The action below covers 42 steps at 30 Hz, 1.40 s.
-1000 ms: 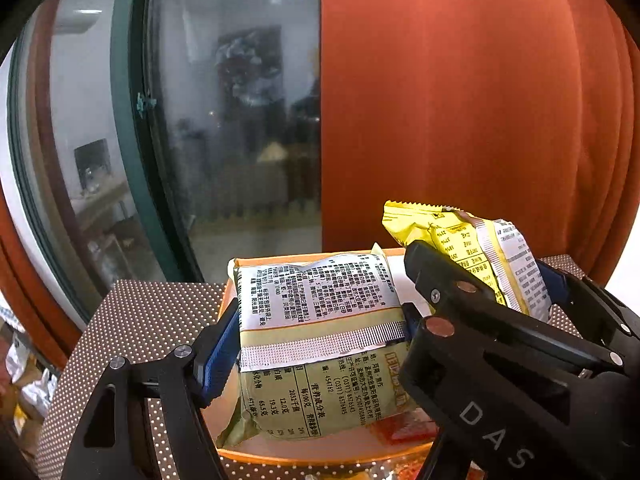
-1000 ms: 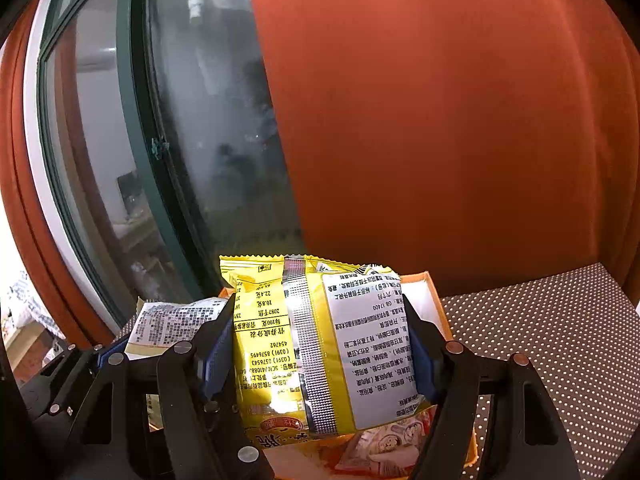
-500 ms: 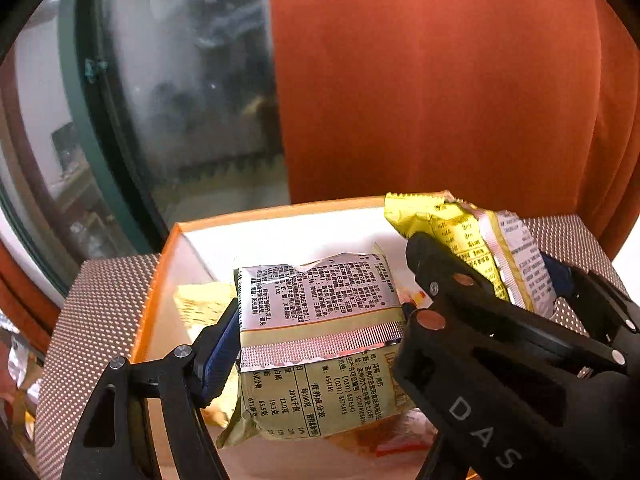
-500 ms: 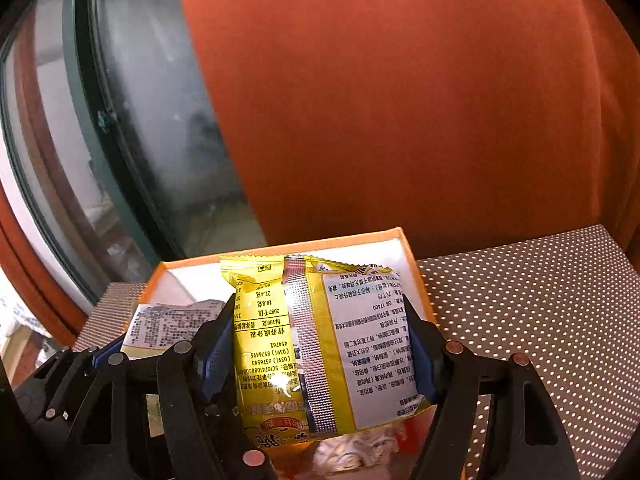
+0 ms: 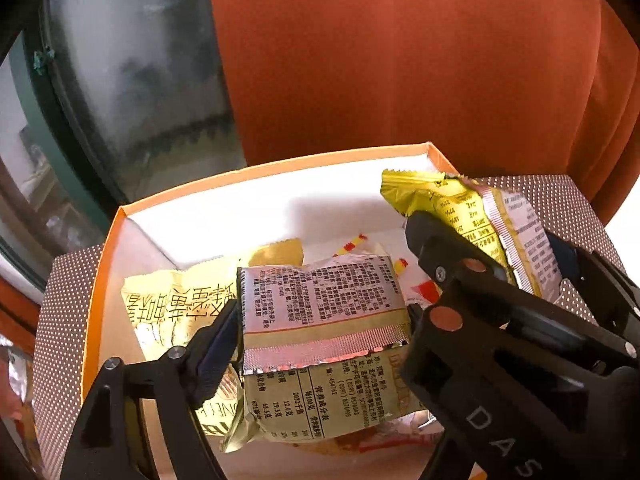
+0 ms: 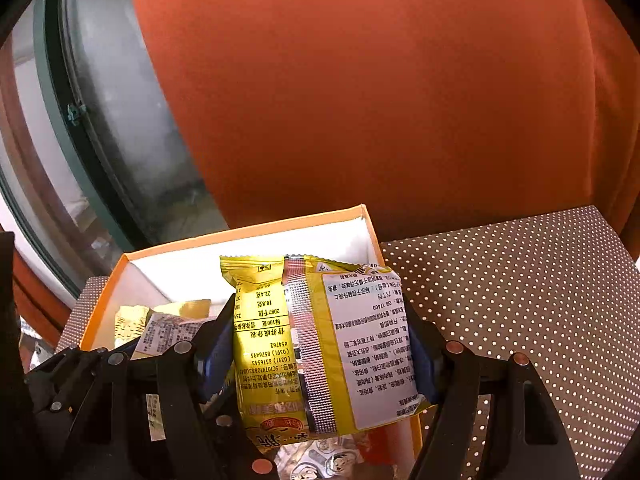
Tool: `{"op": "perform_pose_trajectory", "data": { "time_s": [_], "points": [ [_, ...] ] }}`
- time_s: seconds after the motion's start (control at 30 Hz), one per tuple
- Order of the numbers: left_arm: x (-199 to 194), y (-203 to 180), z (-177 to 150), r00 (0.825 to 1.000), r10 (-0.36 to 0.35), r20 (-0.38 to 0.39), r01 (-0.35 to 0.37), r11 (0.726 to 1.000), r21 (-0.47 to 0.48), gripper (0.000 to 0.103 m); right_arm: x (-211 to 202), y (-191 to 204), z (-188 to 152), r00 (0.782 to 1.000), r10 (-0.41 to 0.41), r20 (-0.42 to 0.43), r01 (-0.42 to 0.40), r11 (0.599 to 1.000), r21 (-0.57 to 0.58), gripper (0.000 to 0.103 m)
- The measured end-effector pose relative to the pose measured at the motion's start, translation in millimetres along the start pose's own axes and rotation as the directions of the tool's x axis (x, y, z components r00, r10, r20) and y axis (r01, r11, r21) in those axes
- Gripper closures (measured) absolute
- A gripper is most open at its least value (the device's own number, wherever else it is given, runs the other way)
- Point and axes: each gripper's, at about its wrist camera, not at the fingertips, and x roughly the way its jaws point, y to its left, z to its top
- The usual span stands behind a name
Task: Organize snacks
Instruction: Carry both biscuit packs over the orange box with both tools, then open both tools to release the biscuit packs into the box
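Note:
My left gripper (image 5: 320,340) is shut on a gold and silver snack packet (image 5: 324,332) and holds it over the open orange box (image 5: 280,164) with white inner walls. My right gripper (image 6: 320,352) is shut on a yellow snack packet (image 6: 320,344), held over the right end of the same box (image 6: 240,236). In the left wrist view the right gripper and its yellow packet (image 5: 472,220) show at the right. Several other packets lie in the box, among them a yellow one (image 5: 176,300).
The box stands on a brown cloth with white dots (image 6: 520,300). An orange curtain (image 6: 380,100) hangs behind it, and a dark window with a green frame (image 5: 120,80) is at the left. More packets lie at the far left edge (image 5: 12,372).
Both grippers have tilted down and moved over the box with their packets, so its inside and the packets lying in it now show. Both grips are unchanged.

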Motion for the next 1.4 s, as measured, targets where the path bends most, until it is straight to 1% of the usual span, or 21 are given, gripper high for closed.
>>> {"op": "perform_pose_trajectory", "data": {
  "time_s": [0.13, 0.23, 0.33, 0.5, 0.6, 0.7, 0.77, 0.9, 1.03, 1.1, 1.13, 1.2, 1.23, 1.27, 1.4],
  "points": [
    [1.0, 4.1, -0.5, 1.0, 0.02, 0.004, -0.02, 1.0, 0.004, 0.014, -1.3, 3.7, -1.2, 1.0, -0.005, 0.002, 0.005, 1.0, -0.013, 0.029],
    [-1.9, 12.4, -0.2, 0.998, 0.052, 0.026, -0.053, 0.998, 0.017, 0.011, -2.4, 7.8, -3.1, 1.0, 0.009, -0.004, -0.009, 1.0, -0.018, 0.029],
    [-9.8, 22.5, -2.6, 0.997, 0.066, 0.034, -0.067, 0.997, 0.025, 0.007, -5.5, 15.2, -5.3, 1.0, 0.026, -0.005, -0.026, 0.999, -0.034, 0.029],
    [-20.6, 40.3, -8.4, 0.994, 0.096, 0.057, -0.098, 0.995, 0.034, 0.007, -7.5, 34.3, -9.9, 0.998, 0.069, -0.01, -0.07, 0.995, -0.073, 0.029],
    [-27.4, 52.0, -10.9, 0.991, 0.109, 0.075, -0.112, 0.993, 0.034, 0.007, -0.5, 44.2, -12.0, 0.993, 0.104, -0.051, -0.108, 0.991, -0.079, 0.029],
    [-32.4, 67.6, -9.3, 0.99, 0.104, 0.09, -0.104, 0.995, -0.005, 0.007, 9.4, 54.4, -8.2, 0.987, 0.122, -0.104, -0.13, 0.988, -0.079, 0.029],
    [-31.3, 78.3, -5.9, 0.992, 0.087, 0.091, -0.084, 0.995, -0.046, 0.007, 14.6, 62.3, -2.3, 0.984, 0.131, -0.124, -0.142, 0.986, -0.082, 0.029],
    [-26.4, 95.7, 0.2, 0.996, 0.05, 0.074, -0.042, 0.994, -0.105, 0.007, 25.1, 74.0, 7.7, 0.981, 0.124, -0.151, -0.137, 0.987, -0.079, 0.029],
    [-15.1, 102.6, 5.3, 0.996, 0.054, 0.071, -0.043, 0.989, -0.142, 0.007, 37.0, 72.3, 13.8, 0.974, 0.134, -0.184, -0.144, 0.989, -0.042, 0.028],
    [-8.3, 100.3, 6.6, 0.996, 0.052, 0.065, -0.043, 0.99, -0.135, 0.007, 43.9, 65.7, 14.1, 0.971, 0.123, -0.204, -0.131, 0.991, -0.025, 0.028],
    [-6.3, 98.9, 6.4, 0.997, 0.051, 0.063, -0.043, 0.991, -0.128, 0.007, 47.7, 63.8, 13.7, 0.971, 0.101, -0.217, -0.109, 0.994, -0.026, 0.028],
    [-5.8, 96.8, 7.5, 0.997, 0.045, 0.056, -0.038, 0.992, -0.121, 0.007, 50.2, 62.9, 12.5, 0.974, 0.064, -0.216, -0.074, 0.997, -0.038, 0.027],
    [-6.1, 95.2, 7.1, 0.997, 0.047, 0.059, -0.04, 0.993, -0.113, 0.007, 51.5, 61.7, 11.0, 0.976, 0.036, -0.215, -0.048, 0.998, -0.049, 0.026],
    [-7.1, 93.9, 7.0, 0.996, 0.053, 0.067, -0.046, 0.993, -0.107, 0.007, 51.9, 60.9, 10.8, 0.976, 0.028, -0.216, -0.039, 0.998, -0.049, 0.026],
    [-10.2, 85.0, 1.5, 0.995, 0.066, 0.081, -0.06, 0.995, -0.076, 0.007, 43.4, 59.1, 10.0, 0.976, 0.062, -0.208, -0.07, 0.997, -0.032, 0.025]
  ]
}}
